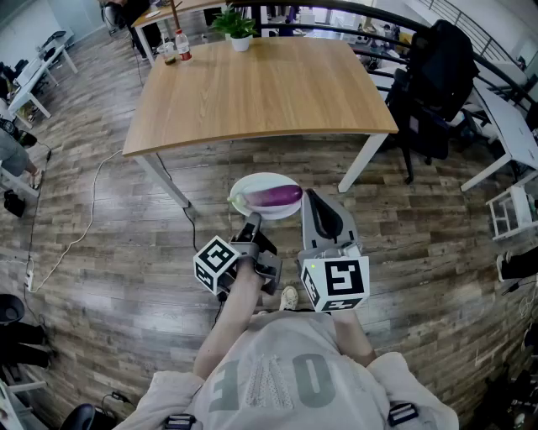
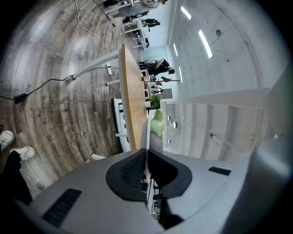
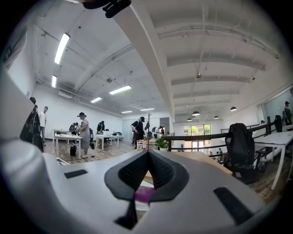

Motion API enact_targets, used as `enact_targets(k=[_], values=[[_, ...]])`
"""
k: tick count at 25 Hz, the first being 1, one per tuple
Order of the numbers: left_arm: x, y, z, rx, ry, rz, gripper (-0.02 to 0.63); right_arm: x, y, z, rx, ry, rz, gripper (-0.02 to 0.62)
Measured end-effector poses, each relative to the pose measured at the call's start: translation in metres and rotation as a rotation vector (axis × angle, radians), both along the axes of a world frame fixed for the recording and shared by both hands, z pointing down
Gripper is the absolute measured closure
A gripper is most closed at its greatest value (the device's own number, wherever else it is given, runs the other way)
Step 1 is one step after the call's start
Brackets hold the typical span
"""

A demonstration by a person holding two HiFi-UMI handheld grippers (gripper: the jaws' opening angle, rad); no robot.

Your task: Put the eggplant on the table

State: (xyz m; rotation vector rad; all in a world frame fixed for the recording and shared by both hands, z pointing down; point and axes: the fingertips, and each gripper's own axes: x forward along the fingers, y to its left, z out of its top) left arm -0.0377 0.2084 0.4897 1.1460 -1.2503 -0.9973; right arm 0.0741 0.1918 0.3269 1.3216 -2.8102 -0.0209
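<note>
The eggplant (image 1: 276, 196) is not on the table (image 1: 261, 84) yet. It lies on a white plate (image 1: 252, 182), with its green end to the left and its purple end to the right. The plate is up in the air over the wood floor (image 1: 126, 252), on the near side of the table and close to the table's near edge.

The left gripper (image 1: 250, 220) holds the plate. Its two fingers are pressed tight on the plate's near rim (in the left gripper view the rim is just a thin white line squeezed between them). In that view the green end of the eggplant shows past the fingertips.

The right gripper (image 1: 311, 198) is to the right of the plate, just beside the purple end of the eggplant. I cannot tell if it touches the eggplant. Its fingers are closed together at the tips, with nothing between them. In the right gripper view a bit of purple eggplant and white plate shows through the gap below the closed tips.

The table is big, with a light wood top and white legs. At its far edge stands a small green plant (image 1: 235, 23) in a white pot. Near the far left corner stands a bottle (image 1: 181, 46) with some red on it. To the right of the table is a chair (image 1: 437, 84) with a black coat over it.
</note>
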Motion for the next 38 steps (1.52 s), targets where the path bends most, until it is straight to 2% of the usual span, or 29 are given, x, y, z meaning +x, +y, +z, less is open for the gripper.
enact_targets(k=[9,18,21,25,38], values=[[-0.002,-0.006,-0.004,0.016,0.015,-0.014,0.587,0.001,-0.006,0.005,-0.008,0.001,-0.003,0.577],[0.002,-0.033,-0.016,0.038,-0.014,-0.036,0.588,0.012,-0.022,0.002,0.008,-0.042,-0.041,0.577],[0.008,-0.043,-0.018,0.045,-0.015,-0.051,0.587,0.022,-0.032,0.007,-0.02,-0.053,-0.048,0.577],[0.01,-0.047,-0.017,0.037,0.022,-0.074,0.586,0.034,-0.041,0.015,-0.066,-0.073,-0.068,0.577],[-0.029,-0.095,-0.029,0.073,0.005,-0.17,0.586,0.028,-0.102,0.036,-0.097,-0.053,-0.078,0.577]])
